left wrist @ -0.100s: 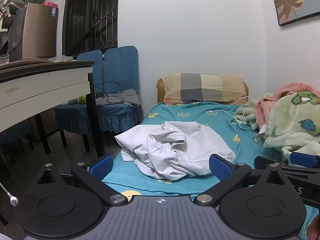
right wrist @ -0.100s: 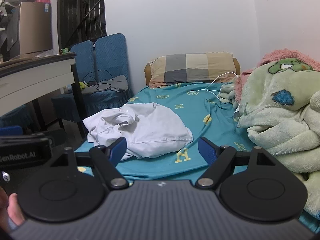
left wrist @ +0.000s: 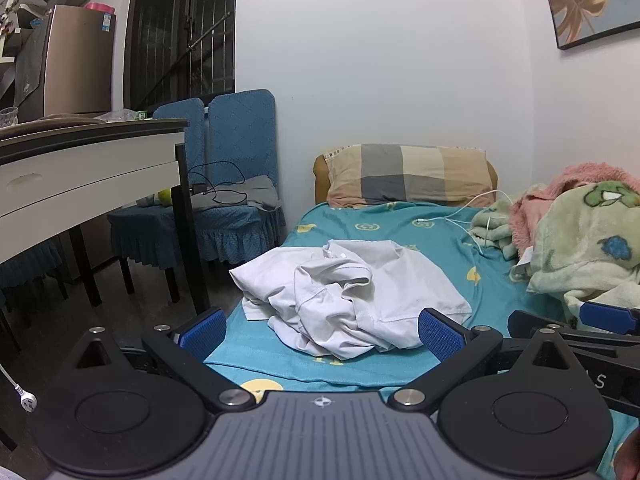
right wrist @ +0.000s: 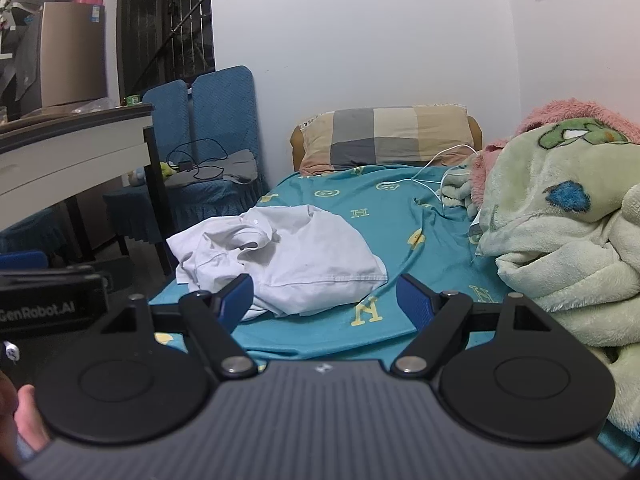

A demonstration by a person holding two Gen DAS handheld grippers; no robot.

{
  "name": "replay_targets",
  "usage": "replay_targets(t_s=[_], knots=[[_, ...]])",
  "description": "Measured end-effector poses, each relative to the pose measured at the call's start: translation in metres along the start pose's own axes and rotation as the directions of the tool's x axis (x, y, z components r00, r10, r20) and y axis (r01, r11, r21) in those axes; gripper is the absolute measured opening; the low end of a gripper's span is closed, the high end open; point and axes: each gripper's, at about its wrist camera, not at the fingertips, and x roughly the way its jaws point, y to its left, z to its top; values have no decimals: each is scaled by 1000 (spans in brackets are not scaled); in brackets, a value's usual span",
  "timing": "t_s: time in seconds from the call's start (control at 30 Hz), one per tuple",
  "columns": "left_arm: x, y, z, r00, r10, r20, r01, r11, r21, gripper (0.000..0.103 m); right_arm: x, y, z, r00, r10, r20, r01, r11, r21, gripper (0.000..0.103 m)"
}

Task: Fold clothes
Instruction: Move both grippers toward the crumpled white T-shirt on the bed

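A crumpled white shirt (left wrist: 344,296) lies in a heap on the teal bed sheet (left wrist: 432,240), near the bed's left edge; the right wrist view shows the same shirt (right wrist: 288,260) ahead and left of centre. My left gripper (left wrist: 322,330) is open, its blue pads apart, held short of the shirt's near side with nothing between them. My right gripper (right wrist: 324,300) is open too, in front of the shirt's right hem. Each gripper shows at the edge of the other's view: the right gripper (left wrist: 576,320) and the left gripper (right wrist: 48,296).
A checked pillow (left wrist: 408,174) lies at the head of the bed. Green and pink blankets (right wrist: 560,232) pile along the right side, with a white cable (left wrist: 468,216) beside them. A desk (left wrist: 92,172) and blue chairs (left wrist: 236,184) stand left of the bed.
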Motion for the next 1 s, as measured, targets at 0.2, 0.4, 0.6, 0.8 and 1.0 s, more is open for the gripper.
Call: replay_targets(t_s=[0.2, 0.4, 0.6, 0.8, 1.0], knots=[[1, -5, -1, 1000, 10, -17, -10, 1000, 21, 103, -2, -3, 3, 1000, 4, 7, -4, 1000, 10, 80], [2, 2, -3, 1000, 3, -8, -3, 1000, 11, 103, -3, -5, 5, 1000, 8, 14, -8, 1000, 19, 80], [2, 1, -4, 1000, 6, -3, -6, 1000, 17, 103, -4, -8, 7, 1000, 13, 14, -14, 999, 29, 80], [1, -1, -2, 1000, 12, -2, -12, 1000, 21, 103, -2, -9, 6, 1000, 14, 13, -15, 1000, 26, 80], [3, 0, -2, 1000, 13, 2, -13, 1000, 19, 103, -1, -8, 3, 1000, 8, 12, -8, 1000, 27, 80]])
